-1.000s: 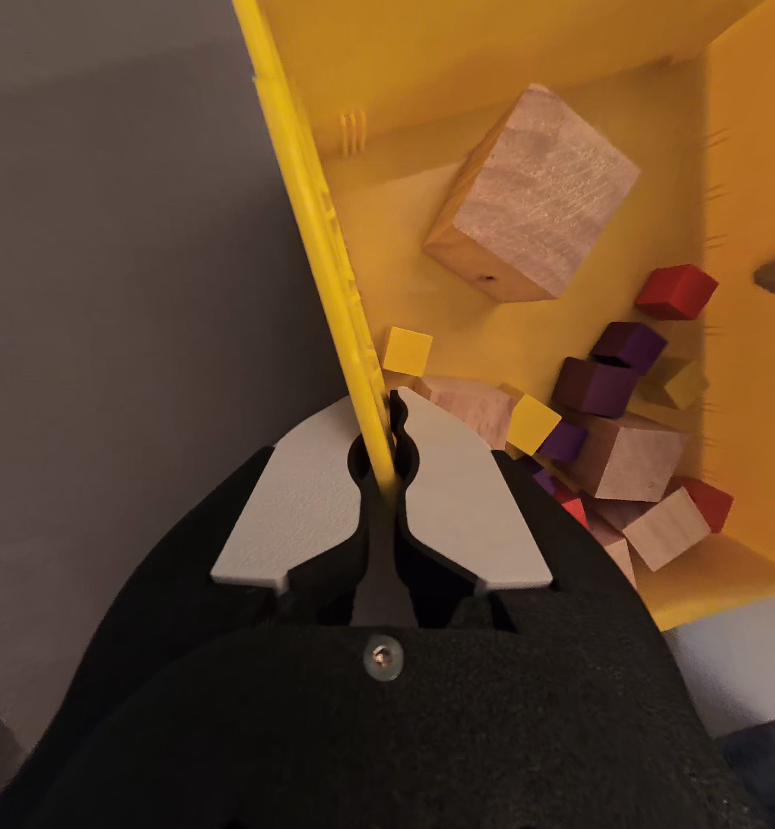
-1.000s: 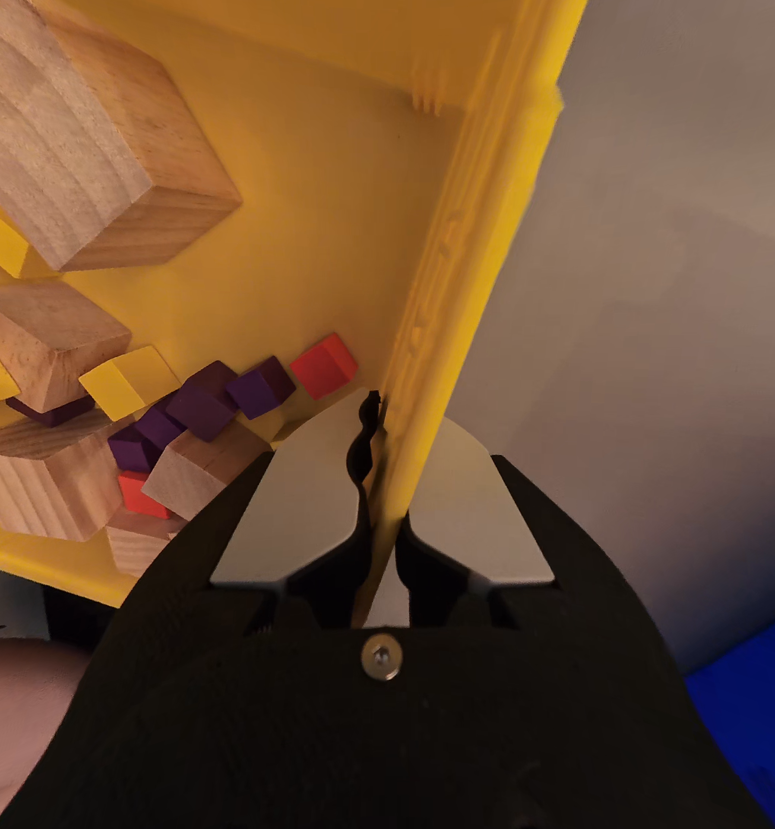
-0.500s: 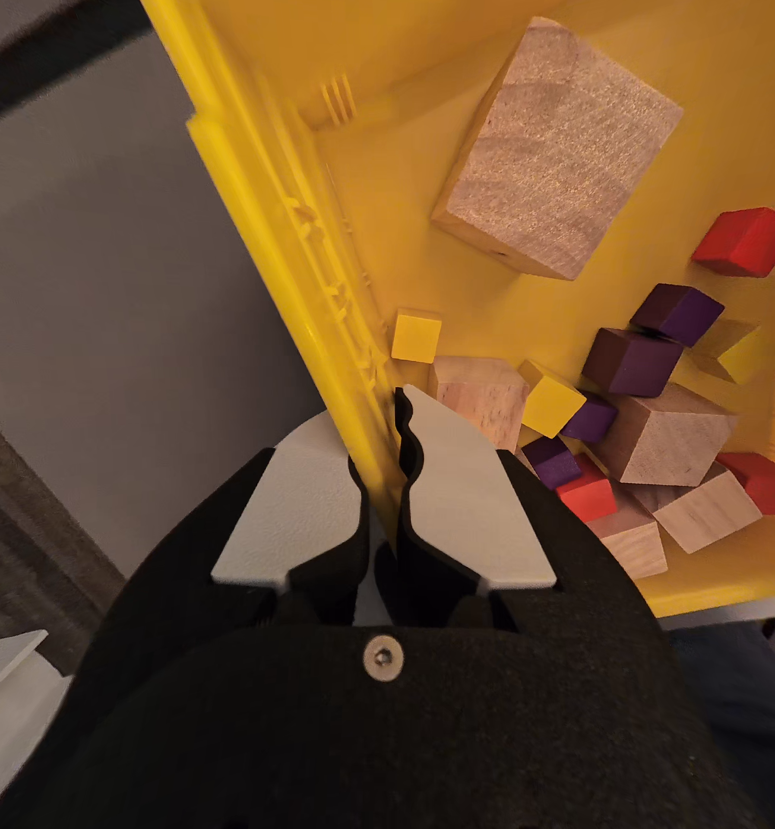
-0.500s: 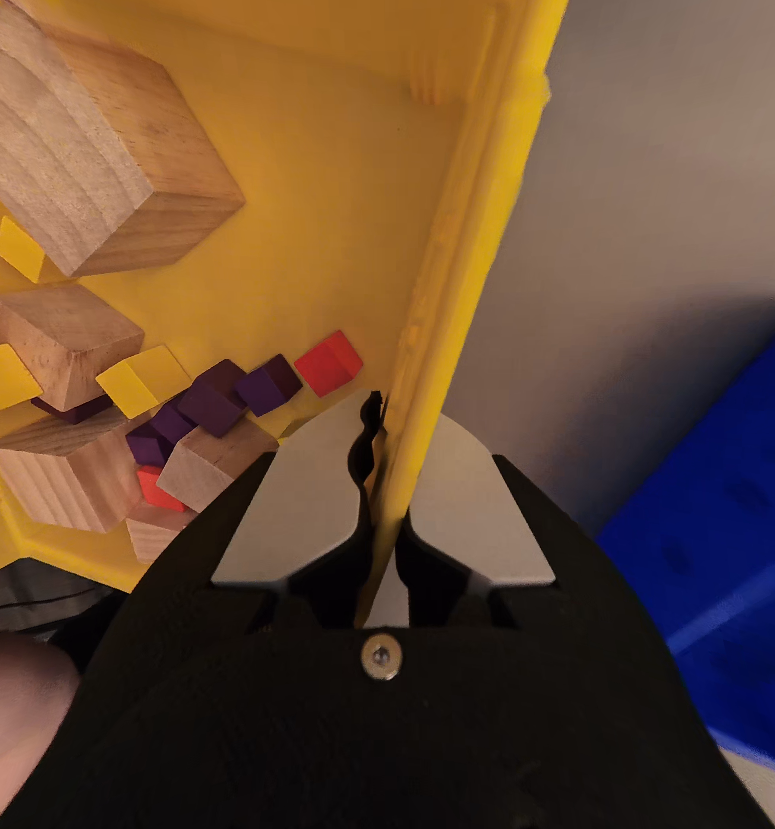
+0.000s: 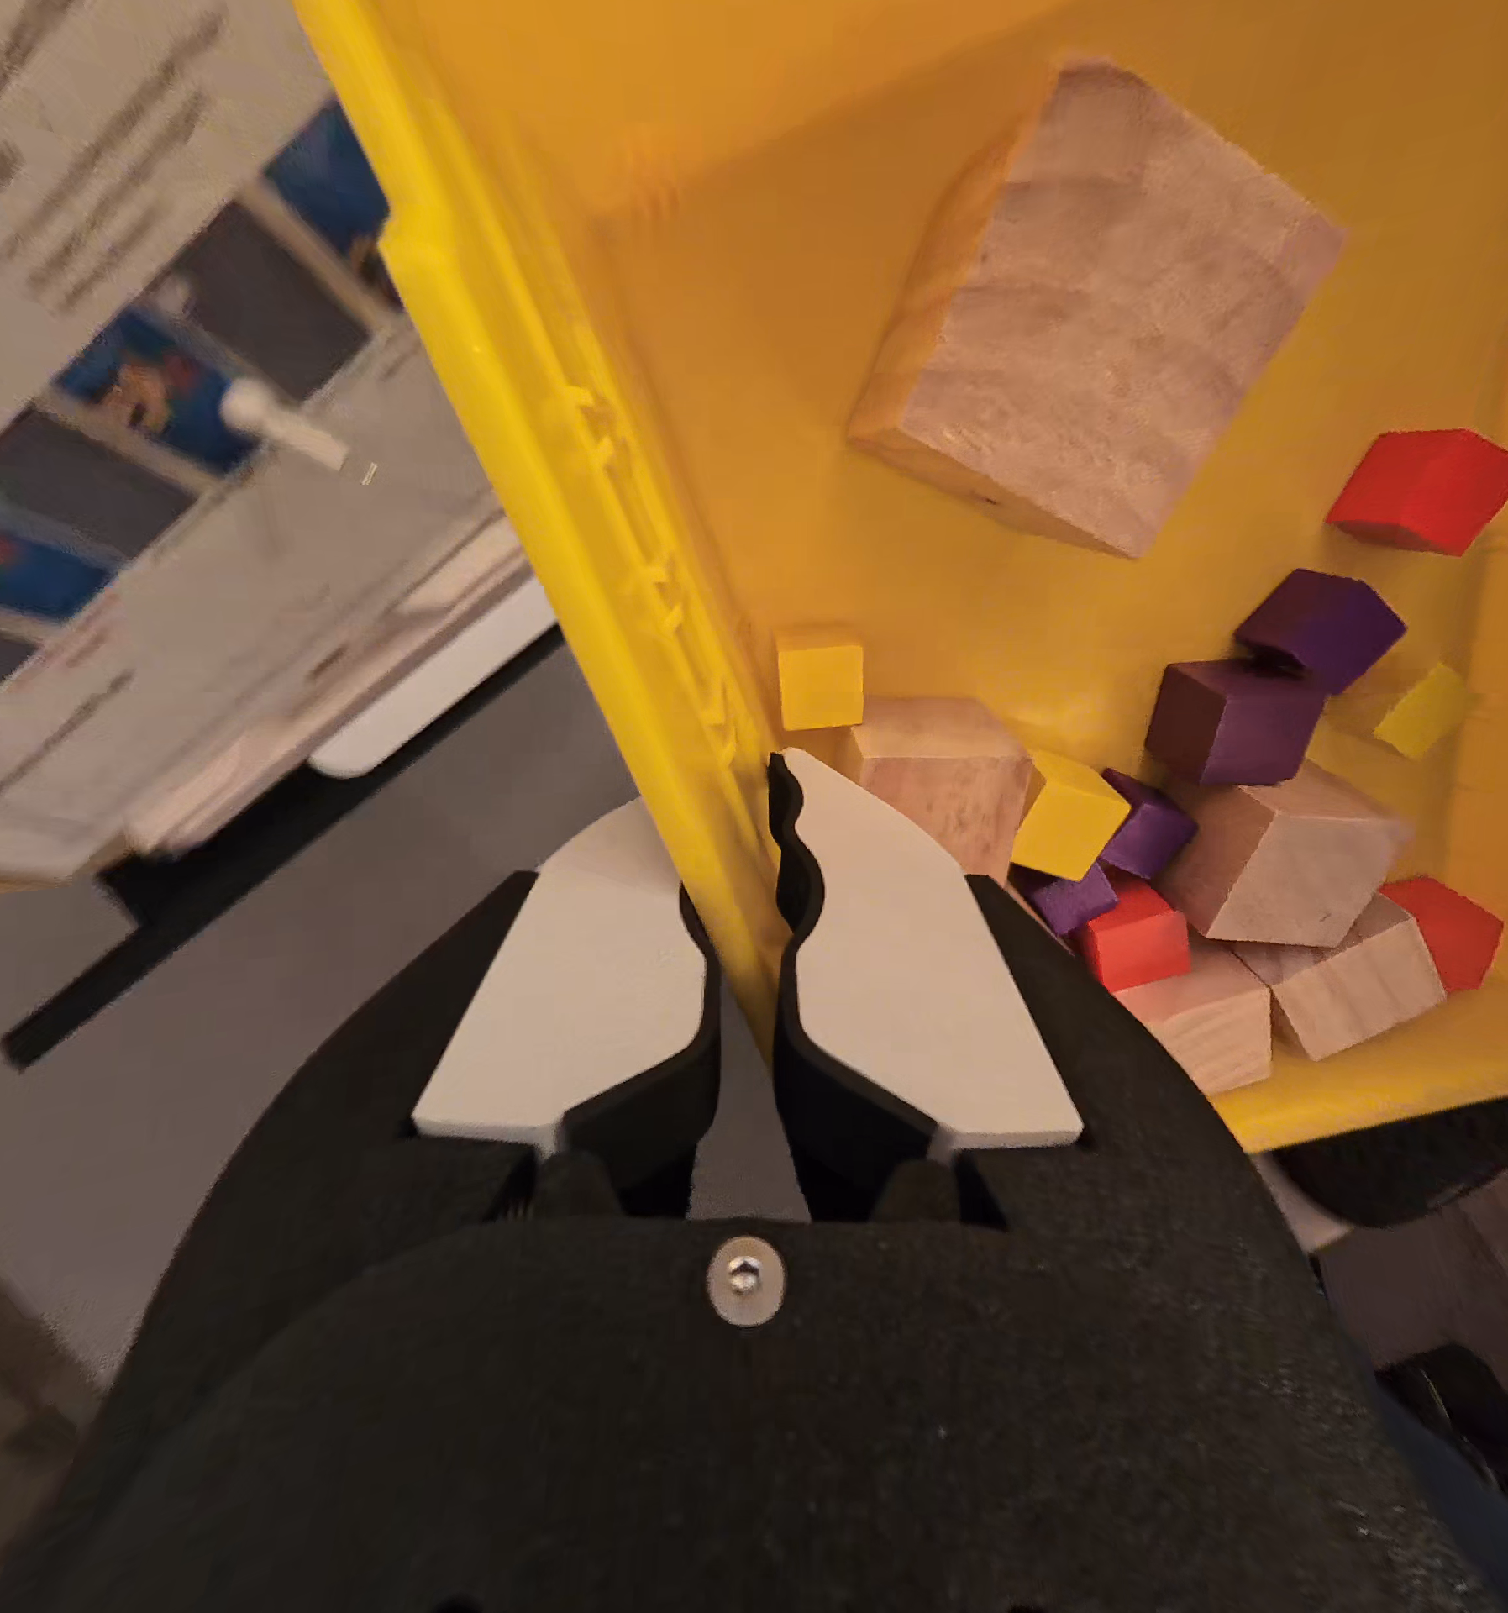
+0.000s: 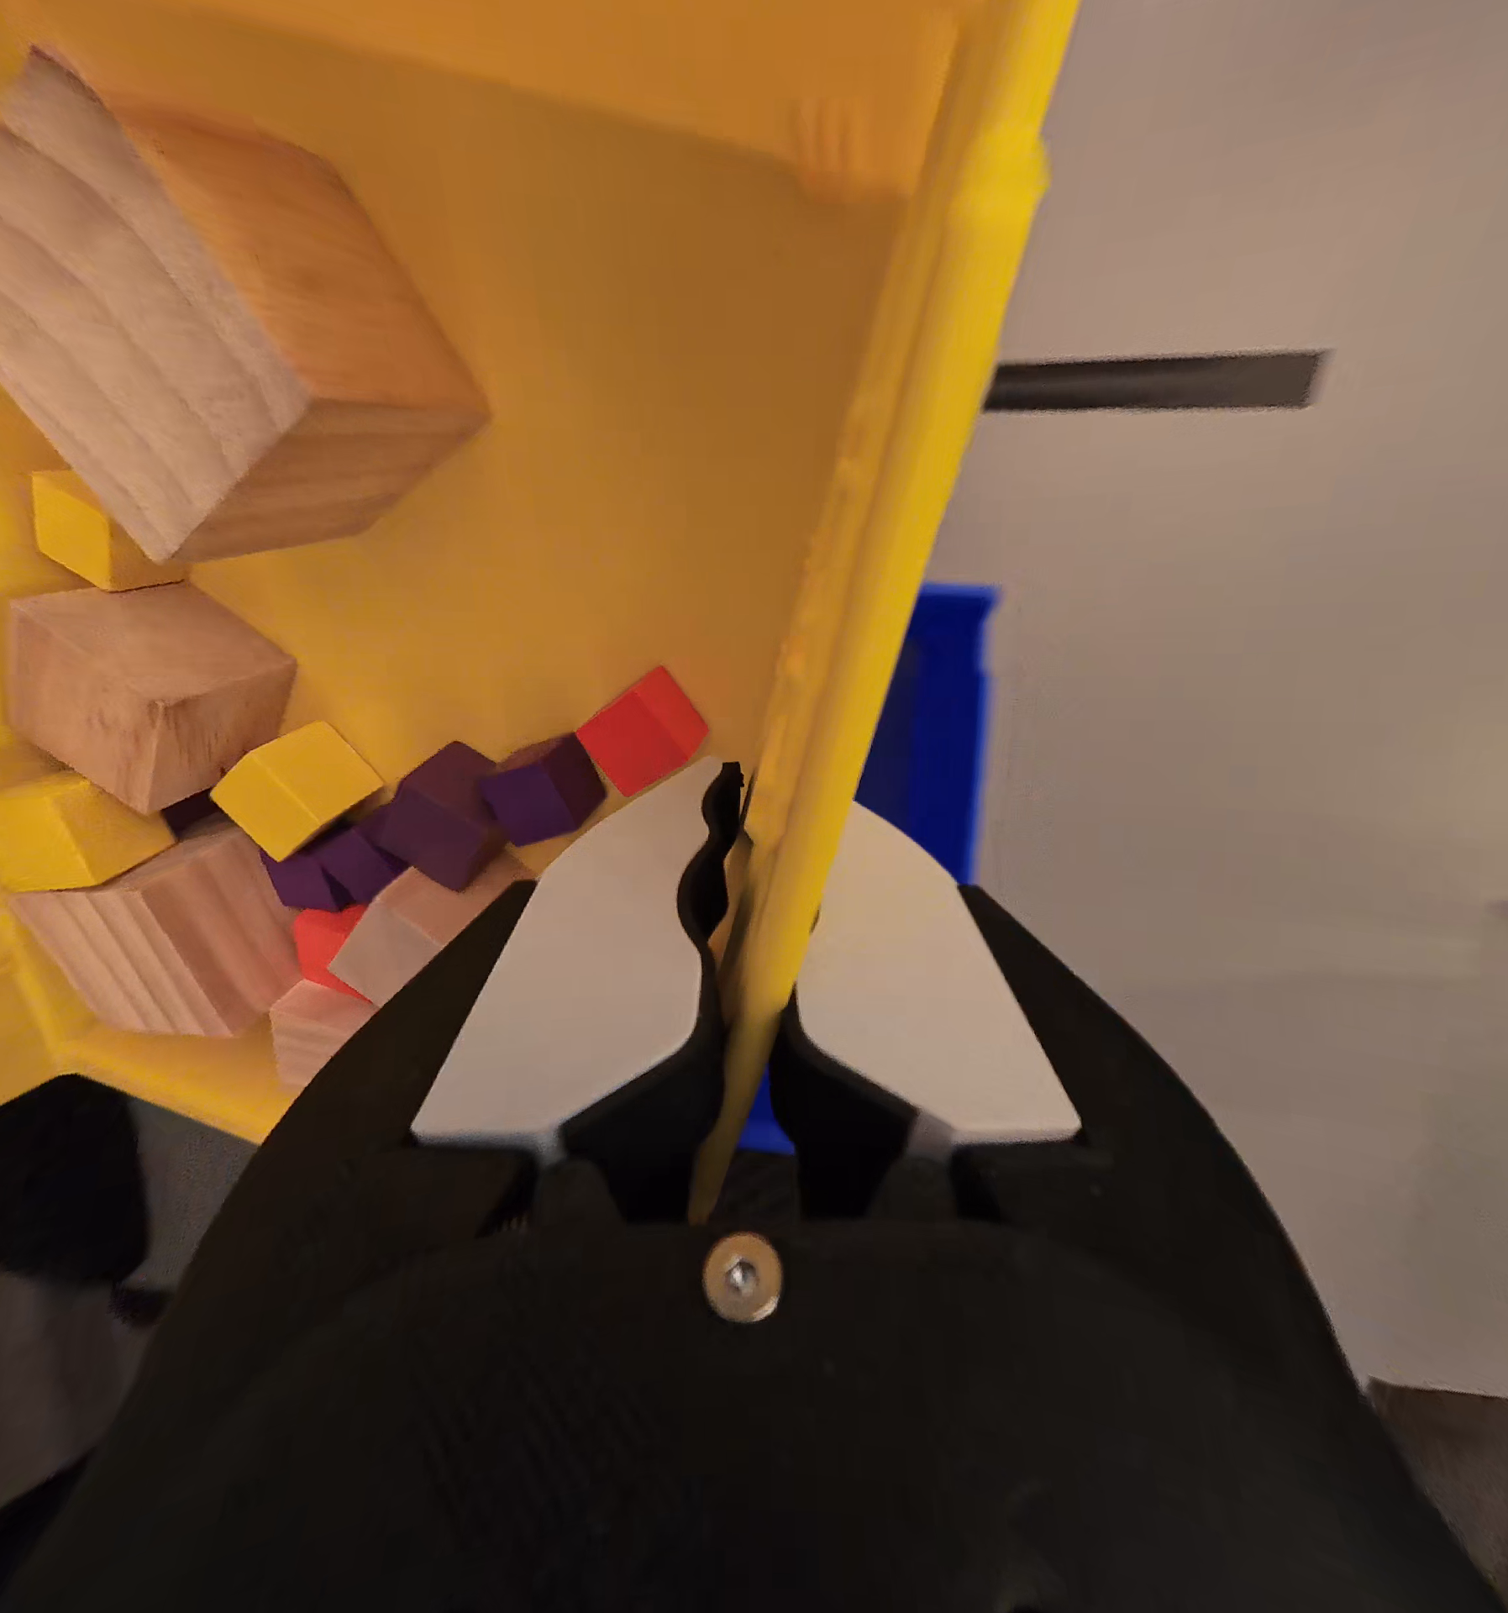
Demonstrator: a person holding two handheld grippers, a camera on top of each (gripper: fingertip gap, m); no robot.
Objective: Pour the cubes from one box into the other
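left gripper [image 5: 737,838]: black body | pale grey fingers [image 5: 898,969] | silver screw [image 5: 743,1293] | right gripper [image 6: 763,838]: same

The left gripper [image 5: 737,882] was clamped on the side wall of the yellow box [image 5: 558,419], one of its fingers [image 5: 872,925] inside the box and the other outside. Inside, a large wooden block [image 5: 1099,305] lay apart from the rest, higher in the frame. Lower down, smaller wooden cubes [image 5: 1282,855] were heaped against the near wall with purple cubes [image 5: 1234,720], red cubes [image 5: 1134,938] and yellow cubes [image 5: 1069,812] among them. One more red cube [image 5: 1426,502] lay by itself near the far side wall, and a yellow cube [image 5: 820,676] sat just beside the gripped wall. Outside the box, to the left, blurred white papers with blue and dark patches [image 5: 122,393] showed.
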